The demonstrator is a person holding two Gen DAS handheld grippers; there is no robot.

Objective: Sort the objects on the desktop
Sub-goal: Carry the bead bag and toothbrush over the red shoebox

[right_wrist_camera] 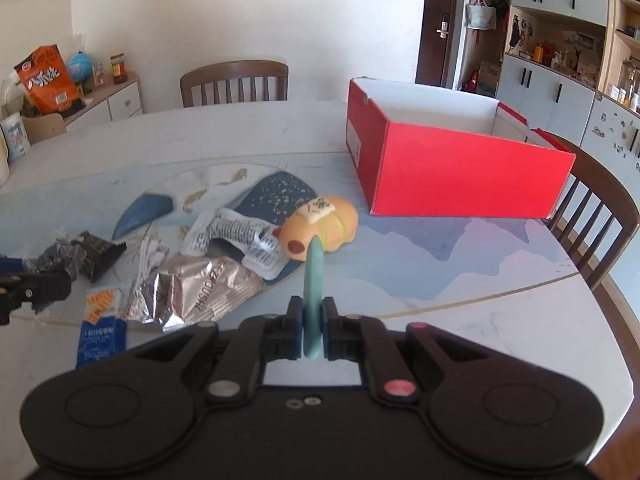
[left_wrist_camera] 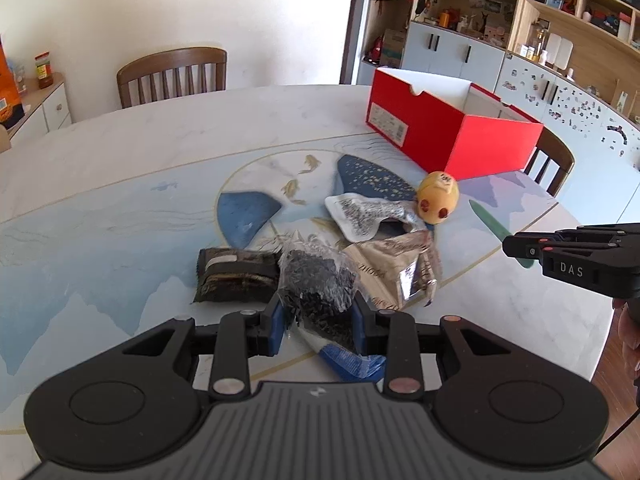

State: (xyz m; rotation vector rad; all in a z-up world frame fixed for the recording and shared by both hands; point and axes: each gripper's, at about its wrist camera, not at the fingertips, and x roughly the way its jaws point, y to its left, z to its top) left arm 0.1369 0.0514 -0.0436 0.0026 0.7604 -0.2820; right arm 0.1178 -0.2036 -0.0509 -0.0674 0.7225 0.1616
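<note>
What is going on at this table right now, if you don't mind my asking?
A person is sorting clutter on the table with a gripper in each hand. The left gripper has its fingers closed on a clear bag of dark seeds. The right gripper holds a flat green stick. A yellow toy, a foil wrapper and other packets lie loose, and the open red box stands beyond them.

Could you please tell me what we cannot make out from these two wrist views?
- Open red cardboard box: floor hidden behind its near wall, both views.
- Clear bag of black seeds: lower end hidden by the left gripper.
- Crumpled silver foil packet: print blurred.
- Flat green stick: rear end hidden in the right gripper.
</note>
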